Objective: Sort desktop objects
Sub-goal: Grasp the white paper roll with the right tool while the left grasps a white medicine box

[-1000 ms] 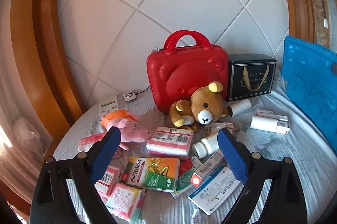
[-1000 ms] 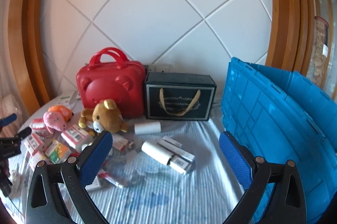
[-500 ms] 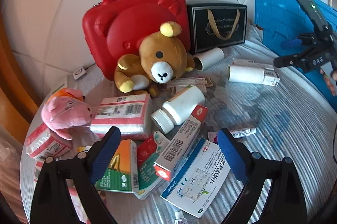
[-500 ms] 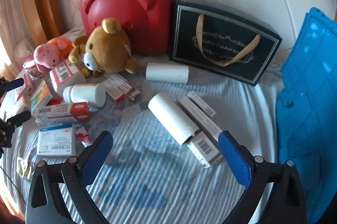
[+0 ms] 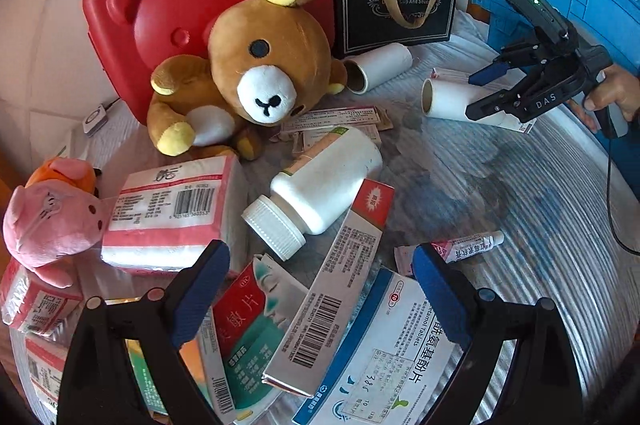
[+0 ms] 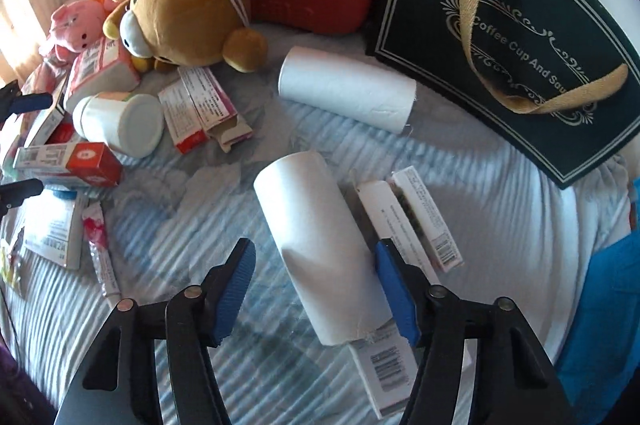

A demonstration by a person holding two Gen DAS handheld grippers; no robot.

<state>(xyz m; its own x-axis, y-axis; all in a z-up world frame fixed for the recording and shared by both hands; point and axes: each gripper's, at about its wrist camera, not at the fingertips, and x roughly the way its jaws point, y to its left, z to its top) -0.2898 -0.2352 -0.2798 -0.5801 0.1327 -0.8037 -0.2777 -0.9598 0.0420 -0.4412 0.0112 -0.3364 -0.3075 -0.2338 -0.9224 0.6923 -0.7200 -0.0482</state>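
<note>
The right gripper (image 6: 316,289), fingers closing but still apart, straddles the white roll (image 6: 316,245), right finger touching it.

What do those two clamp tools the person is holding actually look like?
Each is a black plastic frame with two fingers faced in ribbed blue pads and metal rivets at the joints. Seen from the side, the right gripper has a pistol-style handle marked "DAS", a black box on top with a green light, and a thin black cable trailing from it.
</note>
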